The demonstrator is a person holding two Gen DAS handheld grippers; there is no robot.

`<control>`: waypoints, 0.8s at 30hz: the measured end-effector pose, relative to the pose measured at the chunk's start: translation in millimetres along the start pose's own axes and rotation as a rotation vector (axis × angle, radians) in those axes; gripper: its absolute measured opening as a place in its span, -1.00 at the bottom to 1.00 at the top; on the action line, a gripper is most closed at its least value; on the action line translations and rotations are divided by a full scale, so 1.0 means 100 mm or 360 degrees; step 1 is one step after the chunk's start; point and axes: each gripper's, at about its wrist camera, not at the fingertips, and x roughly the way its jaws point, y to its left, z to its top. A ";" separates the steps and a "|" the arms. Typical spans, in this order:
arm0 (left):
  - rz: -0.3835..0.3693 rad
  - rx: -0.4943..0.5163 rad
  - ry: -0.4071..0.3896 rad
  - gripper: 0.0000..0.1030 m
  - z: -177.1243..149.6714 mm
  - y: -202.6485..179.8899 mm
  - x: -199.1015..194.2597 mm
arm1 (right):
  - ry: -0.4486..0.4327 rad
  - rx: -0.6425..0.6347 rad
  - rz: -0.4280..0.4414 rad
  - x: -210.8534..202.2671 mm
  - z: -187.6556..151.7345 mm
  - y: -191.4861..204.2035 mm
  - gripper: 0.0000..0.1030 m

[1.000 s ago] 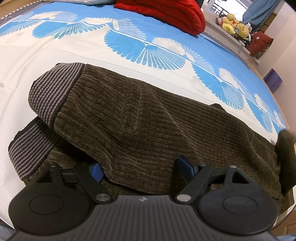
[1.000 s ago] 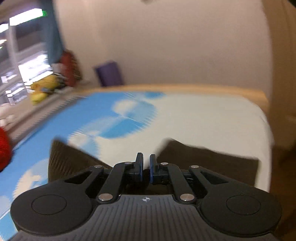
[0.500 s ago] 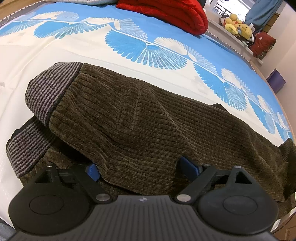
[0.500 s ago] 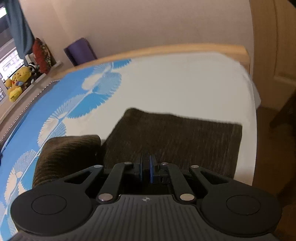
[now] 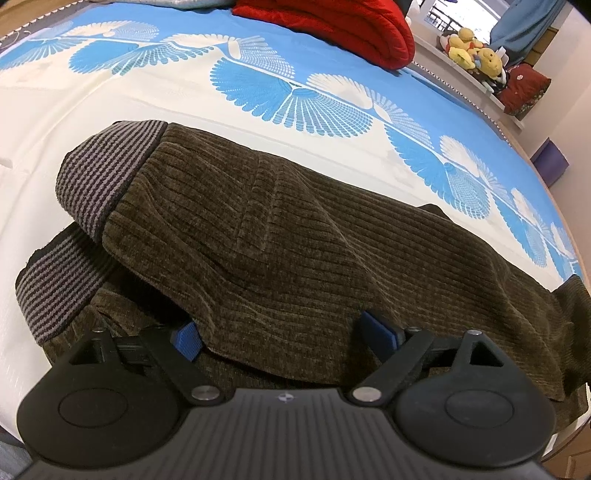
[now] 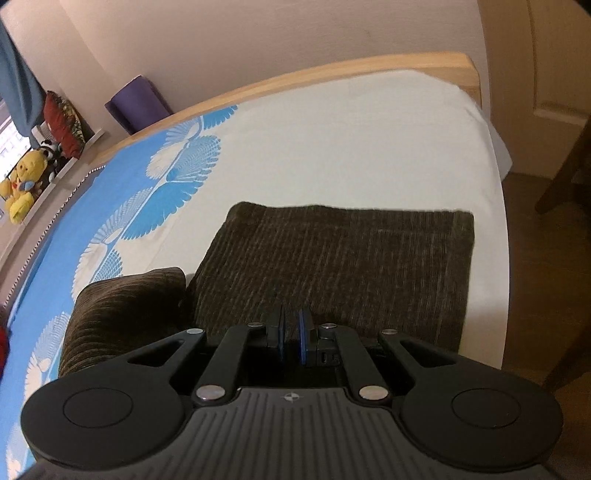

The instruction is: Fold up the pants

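Brown corduroy pants [image 5: 295, 236] with a grey striped waistband [image 5: 99, 173] lie on the bed, one half folded over the other. My left gripper [image 5: 284, 332] is open, its blue fingers on either side of the near edge of the upper layer. In the right wrist view the leg ends [image 6: 332, 266] lie flat near the bed's corner, with a raised fold [image 6: 122, 310] to the left. My right gripper [image 6: 291, 339] is nearly shut just over the leg fabric; I cannot see cloth between the pads.
The bed sheet [image 5: 258, 92] is blue and white with fan patterns. A red blanket [image 5: 332, 26] lies at the far side. Plush toys [image 5: 472, 48] sit on a ledge. The wooden bed frame [image 6: 332, 74] and floor [image 6: 546, 258] border the right view.
The right gripper has tipped down and moved toward the leg ends, which now fill more of its view. The left gripper has barely moved and stays open.
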 end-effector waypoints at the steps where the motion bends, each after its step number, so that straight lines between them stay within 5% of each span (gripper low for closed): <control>1: -0.0002 -0.0004 0.0001 0.77 0.00 0.00 -0.01 | 0.0005 0.0003 0.0003 0.00 0.00 -0.01 -0.81; 24: -0.0004 0.0017 -0.0006 0.79 -0.09 -0.02 -0.07 | 0.0105 0.0074 0.0067 0.03 0.02 -0.17 -0.81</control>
